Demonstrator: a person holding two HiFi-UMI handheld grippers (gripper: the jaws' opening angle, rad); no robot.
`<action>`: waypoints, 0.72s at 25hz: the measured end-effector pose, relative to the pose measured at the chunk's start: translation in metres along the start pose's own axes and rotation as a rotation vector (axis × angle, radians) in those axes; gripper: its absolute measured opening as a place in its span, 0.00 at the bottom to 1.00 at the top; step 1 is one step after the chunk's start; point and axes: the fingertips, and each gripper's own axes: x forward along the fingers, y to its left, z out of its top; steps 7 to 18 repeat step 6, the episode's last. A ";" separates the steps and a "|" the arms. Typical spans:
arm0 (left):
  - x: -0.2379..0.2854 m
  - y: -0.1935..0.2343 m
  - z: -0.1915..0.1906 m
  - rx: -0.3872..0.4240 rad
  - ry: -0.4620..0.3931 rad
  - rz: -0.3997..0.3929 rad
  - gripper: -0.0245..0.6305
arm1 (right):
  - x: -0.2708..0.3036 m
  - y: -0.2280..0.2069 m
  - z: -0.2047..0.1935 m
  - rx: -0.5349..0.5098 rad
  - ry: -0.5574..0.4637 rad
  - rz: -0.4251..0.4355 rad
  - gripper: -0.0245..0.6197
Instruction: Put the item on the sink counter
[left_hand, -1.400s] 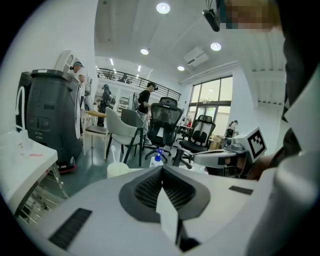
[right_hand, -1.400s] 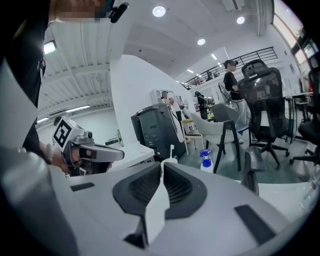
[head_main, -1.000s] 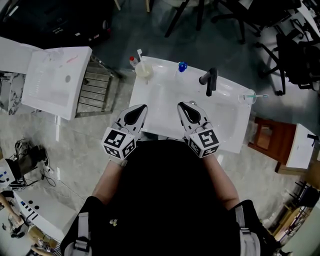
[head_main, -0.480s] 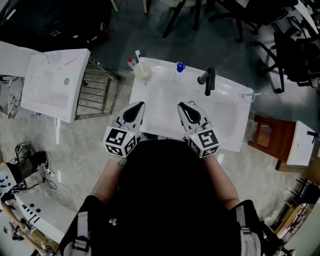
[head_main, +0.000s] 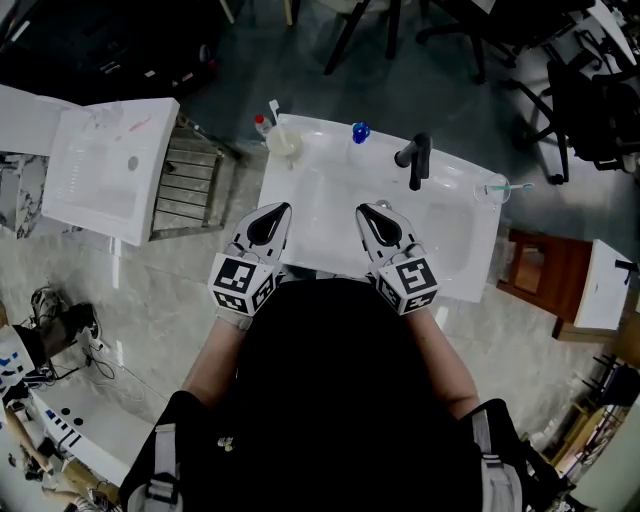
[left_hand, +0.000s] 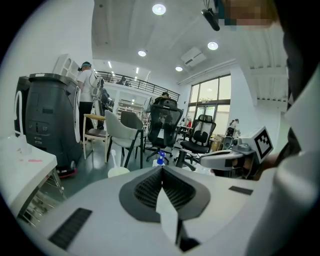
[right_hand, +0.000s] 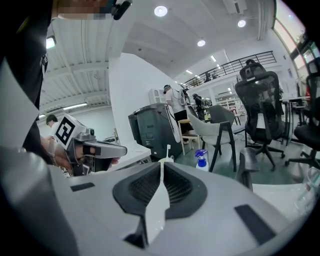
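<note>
A white sink counter (head_main: 300, 170) lies in front of me in the head view. On its back edge stand a pale cup with a toothbrush (head_main: 285, 138), a blue-capped spray bottle (head_main: 360, 132) and a black faucet (head_main: 417, 160). A clear glass with a toothbrush (head_main: 497, 192) sits at the right end. My left gripper (head_main: 283, 209) and right gripper (head_main: 363, 209) hover side by side over the counter's front edge, both shut with nothing between the jaws. The left gripper view shows its closed jaws, the bottle (left_hand: 160, 158) and the cup (left_hand: 118, 171) beyond. The right gripper view shows the same bottle (right_hand: 201, 159).
A white table (head_main: 110, 165) and a metal rack (head_main: 195, 170) stand left of the sink. A wooden stool (head_main: 535, 275) is at the right. Office chairs (head_main: 590, 110) fill the floor behind the counter. People stand far back in both gripper views.
</note>
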 end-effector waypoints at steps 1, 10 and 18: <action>0.000 -0.001 -0.001 -0.011 0.002 -0.005 0.07 | 0.000 0.000 0.000 0.000 0.001 0.000 0.10; -0.003 0.001 -0.004 -0.101 -0.001 -0.022 0.07 | -0.002 0.001 -0.001 -0.003 0.002 0.001 0.10; -0.003 0.001 -0.004 -0.101 -0.001 -0.022 0.07 | -0.002 0.001 -0.001 -0.003 0.002 0.001 0.10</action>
